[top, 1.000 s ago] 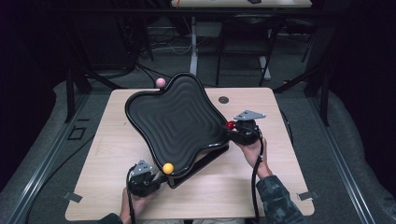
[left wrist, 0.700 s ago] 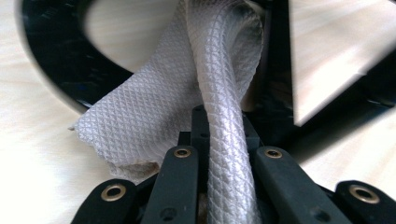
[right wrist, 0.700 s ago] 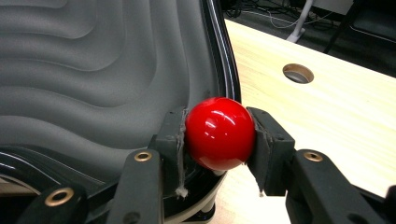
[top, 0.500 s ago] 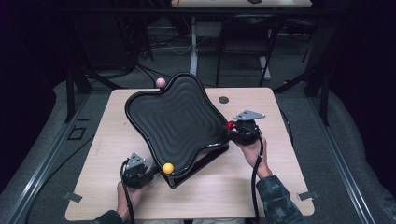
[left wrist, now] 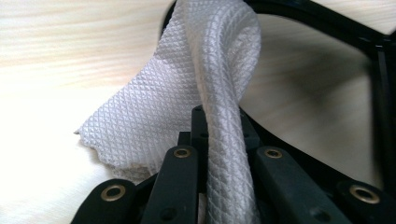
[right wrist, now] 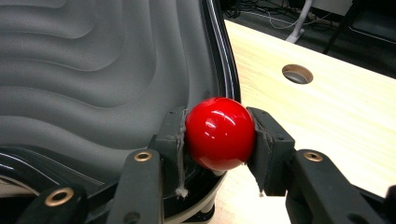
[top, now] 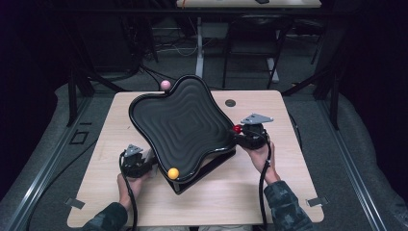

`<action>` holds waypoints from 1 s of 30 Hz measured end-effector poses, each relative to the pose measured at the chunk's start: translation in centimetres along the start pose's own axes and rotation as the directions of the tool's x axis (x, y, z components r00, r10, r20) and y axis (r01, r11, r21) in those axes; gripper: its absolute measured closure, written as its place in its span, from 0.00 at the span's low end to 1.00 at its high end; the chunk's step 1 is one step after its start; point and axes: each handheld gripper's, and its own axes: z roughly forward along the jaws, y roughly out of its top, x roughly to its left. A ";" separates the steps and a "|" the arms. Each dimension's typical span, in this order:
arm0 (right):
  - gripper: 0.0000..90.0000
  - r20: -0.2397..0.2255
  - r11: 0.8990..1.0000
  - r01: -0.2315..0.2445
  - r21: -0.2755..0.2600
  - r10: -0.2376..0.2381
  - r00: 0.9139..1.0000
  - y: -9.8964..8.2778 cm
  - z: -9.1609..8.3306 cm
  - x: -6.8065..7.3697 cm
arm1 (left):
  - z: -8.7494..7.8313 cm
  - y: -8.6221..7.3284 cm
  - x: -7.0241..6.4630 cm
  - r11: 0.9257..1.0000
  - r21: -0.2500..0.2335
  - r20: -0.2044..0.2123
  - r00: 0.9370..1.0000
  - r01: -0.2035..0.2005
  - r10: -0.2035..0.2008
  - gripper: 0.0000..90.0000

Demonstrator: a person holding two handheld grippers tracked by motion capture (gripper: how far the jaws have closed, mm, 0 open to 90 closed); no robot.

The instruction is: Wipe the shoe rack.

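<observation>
Pale wood table point(top: 288, 120); left tool point(left wrist: 219, 140) pinching waffle-weave white cloth point(left wrist: 187, 84); right tool point(right wrist: 219, 135) clamping glossy red ball point(right wrist: 219, 133).

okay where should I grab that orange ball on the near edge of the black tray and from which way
Close the claw across the orange ball at its widest part, coming from the near table edge. It is round, and it stands at the wavy black tray's near rim, so that side looks freest.

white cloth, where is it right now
The white cloth is pinched in the left gripper, at the near-left of the table, beside the black wavy tray and just left of its orange ball.
</observation>
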 end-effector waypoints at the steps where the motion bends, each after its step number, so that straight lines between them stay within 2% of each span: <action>1: 0.67 0.000 1.000 0.000 0.000 0.000 1.000 0.0 0.0 0.0 | -0.1 0.0 0.2 1.000 0.003 -0.014 1.000 -0.003 0.003 0.92; 6: 0.67 0.000 1.000 0.003 -0.001 -0.003 1.000 0.0 0.0 0.0 | -1.1 0.0 1.7 0.998 0.023 -0.049 0.997 0.055 -0.054 0.92; 10: 0.67 0.007 1.000 0.007 0.003 -0.007 1.000 0.1 0.1 -0.1 | -2.9 0.5 2.7 0.996 0.007 -0.077 0.993 0.087 -0.086 0.92; 16: 0.67 0.004 1.000 0.008 0.004 -0.008 1.000 0.2 0.2 -0.3 | -5.6 0.5 3.6 0.993 0.001 -0.078 0.990 0.121 -0.120 0.92; 17: 0.67 0.013 1.000 0.012 0.007 -0.012 1.000 0.2 0.2 -0.4 | -6.1 0.5 3.6 0.993 -0.004 -0.080 0.990 0.119 -0.119 0.92; 20: 0.66 -0.004 1.000 0.008 0.004 -0.008 1.000 0.3 0.3 -0.5 | -7.3 0.6 3.6 0.995 -0.006 -0.087 0.991 0.103 -0.103 0.92; 22: 0.64 0.009 1.000 0.005 0.009 -0.005 1.000 0.3 0.2 -0.4 | -7.9 0.6 3.5 0.996 -0.006 -0.090 0.992 0.093 -0.093 0.92; 23: 0.63 0.023 1.000 0.003 0.009 -0.003 1.000 0.3 0.0 -0.3 | -8.2 0.6 3.4 0.996 -0.009 -0.086 0.992 0.091 -0.091 0.92; 24: 0.61 0.015 1.000 0.001 0.010 -0.001 1.000 0.4 -0.2 -0.3 | -8.3 0.7 3.4 0.996 -0.004 -0.088 0.993 0.084 -0.084 0.92; 30: 0.66 0.047 0.999 -0.004 0.034 0.002 0.999 0.6 -1.1 0.1 | -9.1 0.8 3.2 0.998 -0.005 -0.095 0.993 0.069 -0.070 0.92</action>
